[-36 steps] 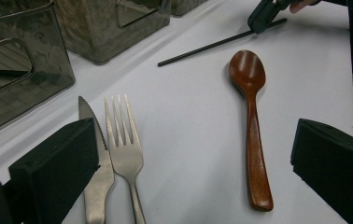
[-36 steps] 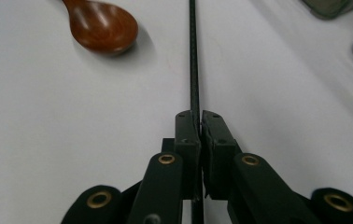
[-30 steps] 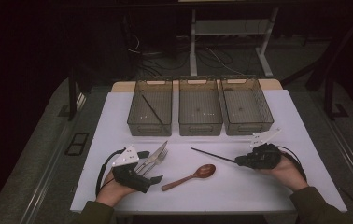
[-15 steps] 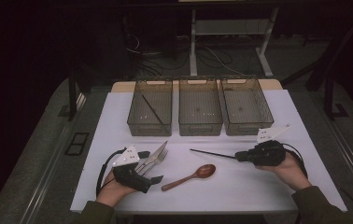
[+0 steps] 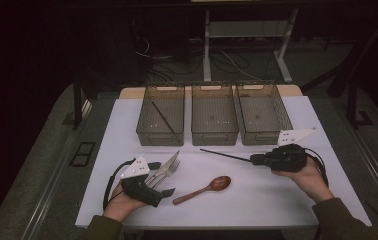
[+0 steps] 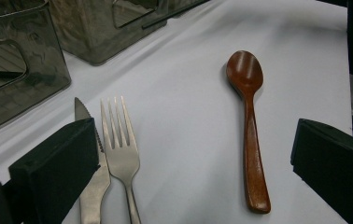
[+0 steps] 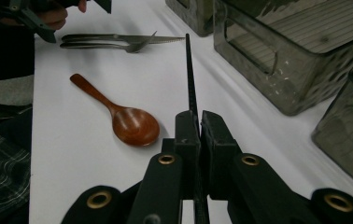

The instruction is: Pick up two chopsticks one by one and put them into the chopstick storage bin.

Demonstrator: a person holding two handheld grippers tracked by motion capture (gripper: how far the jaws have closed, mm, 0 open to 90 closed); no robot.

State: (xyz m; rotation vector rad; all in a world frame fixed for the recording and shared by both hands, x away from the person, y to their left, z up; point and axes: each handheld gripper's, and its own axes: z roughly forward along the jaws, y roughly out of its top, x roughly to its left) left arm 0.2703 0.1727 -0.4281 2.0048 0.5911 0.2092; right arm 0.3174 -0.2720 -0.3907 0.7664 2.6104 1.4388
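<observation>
My right gripper point(image 5: 253, 159) is shut on one end of a thin black chopstick point(image 5: 224, 155), held a little above the white table at the right. In the right gripper view the chopstick point(image 7: 189, 79) runs straight out from between the closed jaws of that gripper point(image 7: 199, 126). A brown wooden spoon point(image 5: 204, 190) lies at the table's middle front. My left gripper point(image 5: 163, 179) rests open at the front left beside a metal fork point(image 5: 169, 169) and knife point(image 5: 163, 167). In the left gripper view the fork point(image 6: 121, 149) and spoon point(image 6: 249, 130) lie between the wide jaws, untouched.
Three clear plastic bins stand in a row at the back: left point(image 5: 160, 136), middle point(image 5: 214, 134), right point(image 5: 263, 135). Another black chopstick point(image 5: 162, 117) lies in the left bin. The table's edge point(image 5: 227, 222) runs close in front of the hands.
My right gripper has risen slightly with the chopstick, lifting it off the table. The left gripper, spoon, fork and knife have stayed put.
</observation>
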